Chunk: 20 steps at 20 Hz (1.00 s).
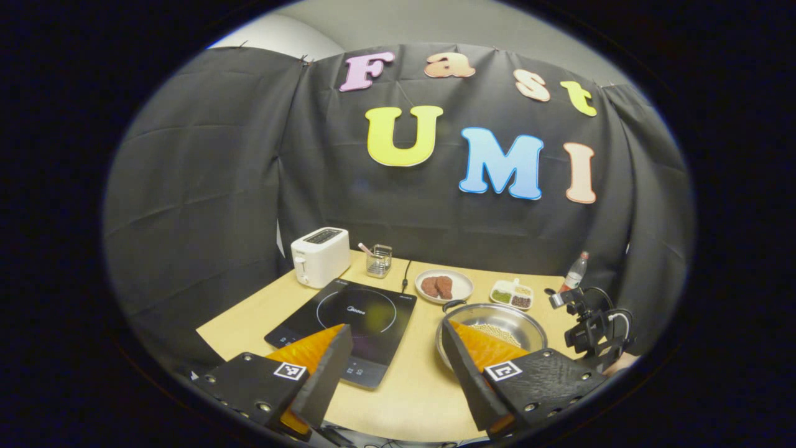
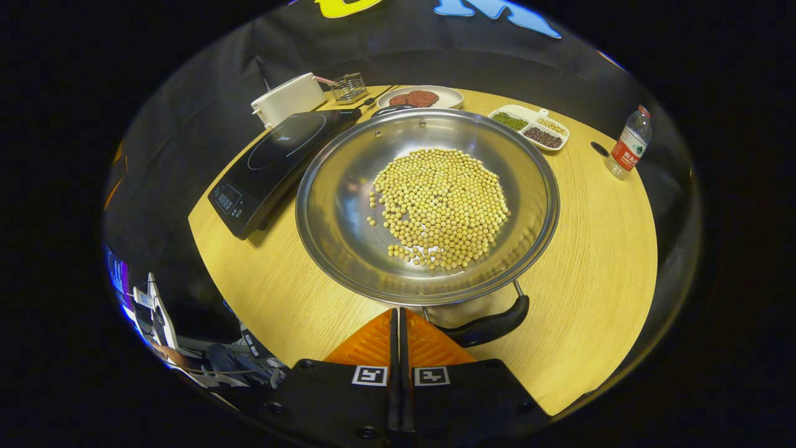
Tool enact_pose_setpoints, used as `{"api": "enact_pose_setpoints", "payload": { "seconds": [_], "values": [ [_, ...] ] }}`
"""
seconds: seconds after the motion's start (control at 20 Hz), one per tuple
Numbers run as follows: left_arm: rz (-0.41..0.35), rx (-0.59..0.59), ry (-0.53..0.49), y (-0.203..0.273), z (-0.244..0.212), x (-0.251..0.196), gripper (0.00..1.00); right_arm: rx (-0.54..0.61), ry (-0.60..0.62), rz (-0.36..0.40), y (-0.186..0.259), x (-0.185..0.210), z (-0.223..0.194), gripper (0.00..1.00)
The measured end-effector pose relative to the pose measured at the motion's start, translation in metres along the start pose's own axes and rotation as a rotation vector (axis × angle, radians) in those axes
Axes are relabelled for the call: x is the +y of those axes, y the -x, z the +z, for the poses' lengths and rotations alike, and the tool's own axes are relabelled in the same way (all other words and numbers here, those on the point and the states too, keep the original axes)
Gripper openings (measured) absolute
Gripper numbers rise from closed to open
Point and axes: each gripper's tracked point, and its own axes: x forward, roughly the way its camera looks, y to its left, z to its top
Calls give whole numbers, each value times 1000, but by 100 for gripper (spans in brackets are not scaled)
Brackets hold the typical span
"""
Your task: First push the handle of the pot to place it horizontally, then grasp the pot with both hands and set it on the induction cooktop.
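Left gripper (image 1: 398, 348) held wide open above the table; right gripper (image 2: 398, 323) closed on nothing, tips just beside the pot handle (image 2: 491, 325).

In left gripper view, L to R: a white toaster (image 1: 319, 255) is seen at the back-left of the wooden table (image 1: 410, 386), w/ a small wire holder (image 1: 379, 260) next to it; the induction cooktop (image 1: 348, 320) lies in front, bare; a plate of reddish food (image 1: 443, 285) and a divided dish (image 1: 512, 294) sit further back; the pot (image 1: 494, 323) rests on the table right of the cooktop, apart from it; a bottle (image 1: 575, 272) stands at far right. In right gripper view, the pot, w/ beans (image 2: 438, 205) piled in it, is seen close up beside the cooktop, its near handle at bottom edge, just right of the closed tips; whether touched cannot be told.
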Motion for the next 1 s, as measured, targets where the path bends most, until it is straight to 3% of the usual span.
{"api": "enact_pose_setpoints", "payload": {
  "seconds": [1.0],
  "values": [
    [36, -8, -30, -26, 3, -75, 88, -38, -36, -66, 8, -104, 12, 2]
  ]
}}
